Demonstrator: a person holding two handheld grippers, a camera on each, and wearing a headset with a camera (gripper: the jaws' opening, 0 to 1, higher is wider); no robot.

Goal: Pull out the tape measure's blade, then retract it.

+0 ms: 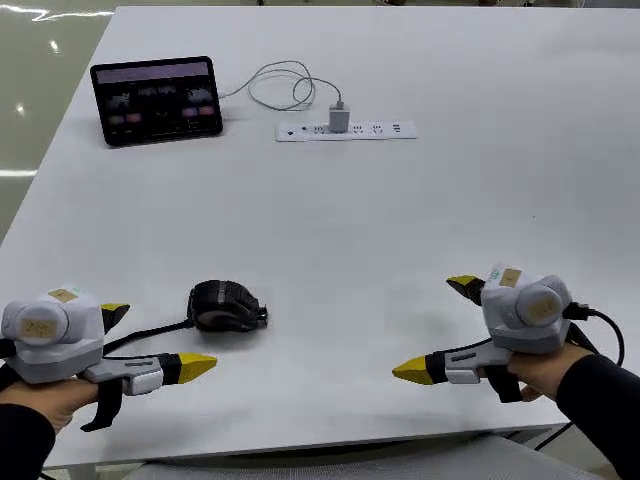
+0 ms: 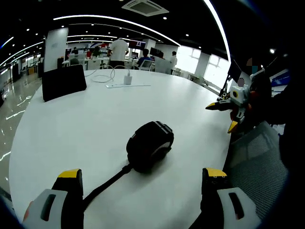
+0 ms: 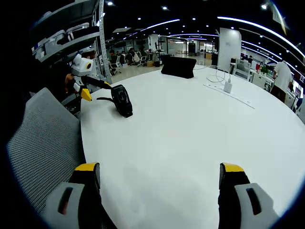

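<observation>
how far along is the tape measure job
Done: nothing that shows. The tape measure lies on the table with no blade drawn out.
In hand: nothing. The left gripper is open and points at it, with its strap between the jaws. The right gripper is open, well off to the side.
Left: grip the case, pull the blade out, retract it.

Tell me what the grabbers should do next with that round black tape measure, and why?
Probably ease the left gripper forward and close it on the round black tape measure. It lies on the white table ahead of those open jaws, blade not out; the open right gripper is farther off.
</observation>
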